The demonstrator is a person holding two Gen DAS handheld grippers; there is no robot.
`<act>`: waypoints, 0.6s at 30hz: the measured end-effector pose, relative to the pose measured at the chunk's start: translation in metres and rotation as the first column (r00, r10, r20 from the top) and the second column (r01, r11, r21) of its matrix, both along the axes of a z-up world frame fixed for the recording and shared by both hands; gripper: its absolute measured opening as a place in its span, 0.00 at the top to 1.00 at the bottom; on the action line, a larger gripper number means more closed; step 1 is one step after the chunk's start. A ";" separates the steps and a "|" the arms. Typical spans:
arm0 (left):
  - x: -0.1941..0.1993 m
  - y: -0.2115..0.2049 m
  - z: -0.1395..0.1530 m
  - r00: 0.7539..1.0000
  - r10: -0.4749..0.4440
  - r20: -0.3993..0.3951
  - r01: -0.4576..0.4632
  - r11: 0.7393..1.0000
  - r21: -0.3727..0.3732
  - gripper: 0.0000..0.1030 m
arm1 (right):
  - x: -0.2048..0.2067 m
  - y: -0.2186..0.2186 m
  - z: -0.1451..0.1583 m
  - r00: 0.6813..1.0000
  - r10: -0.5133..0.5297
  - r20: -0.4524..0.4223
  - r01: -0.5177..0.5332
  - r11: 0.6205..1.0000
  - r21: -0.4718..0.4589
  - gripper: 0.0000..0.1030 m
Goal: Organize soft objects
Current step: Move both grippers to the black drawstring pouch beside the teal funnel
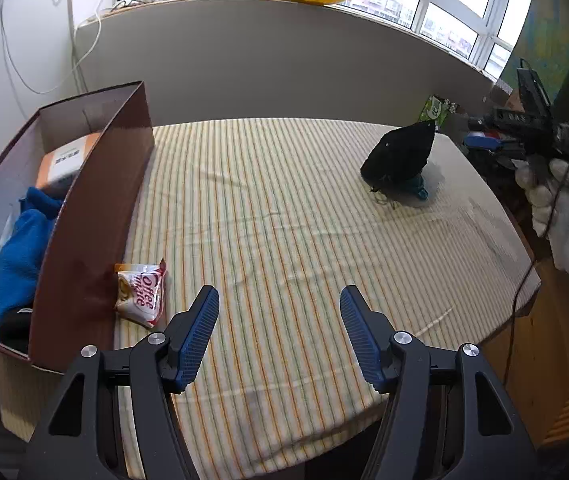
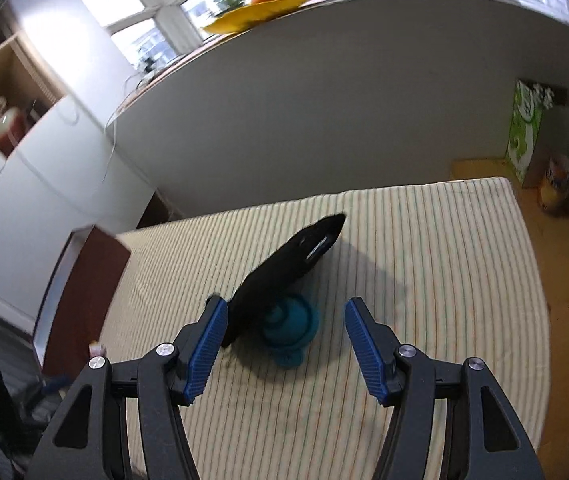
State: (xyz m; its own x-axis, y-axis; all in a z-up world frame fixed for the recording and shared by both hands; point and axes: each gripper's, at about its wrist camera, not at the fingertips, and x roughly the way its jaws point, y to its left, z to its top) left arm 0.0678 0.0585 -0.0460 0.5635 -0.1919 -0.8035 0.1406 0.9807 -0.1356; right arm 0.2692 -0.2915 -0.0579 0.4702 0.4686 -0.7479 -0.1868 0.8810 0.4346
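Claws first: the left claw (image 1: 279, 312) gapes wide and empty over the striped surface (image 1: 284, 240), the right claw (image 2: 285, 330) equally wide, empty, straddling a teal knit (image 2: 290, 326) beneath a propped black pouch (image 2: 284, 264), likely next. Far left, the box (image 1: 92, 216) already collects a blue cloth (image 1: 20, 256).

Black tongs (image 1: 279, 300), blue ribbed pads (image 2: 207, 350), silver screws, white glove (image 1: 560, 208).

My left gripper (image 1: 279, 312) hovers with jaws spread wide, gripping nothing. My right gripper (image 2: 286, 328) is likewise spread and empty; my white-gloved right hand (image 1: 560, 208) grips its handle.
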 end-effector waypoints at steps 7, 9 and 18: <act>0.006 0.011 -0.004 0.999 0.022 -0.025 -0.023 1.000 -0.021 0.39 | 0.037 0.028 -0.024 0.998 0.005 -0.057 -0.009 0.998 -0.062 0.45; 0.007 0.012 -0.006 0.999 0.023 -0.030 -0.023 1.000 -0.016 0.39 | 0.042 0.042 -0.027 0.999 0.011 -0.042 -0.017 0.990 -0.143 0.45; 0.006 0.022 -0.006 0.999 0.033 -0.027 -0.034 0.999 -0.028 0.39 | 0.031 0.116 -0.011 0.981 0.190 0.038 -0.173 0.948 -0.267 0.57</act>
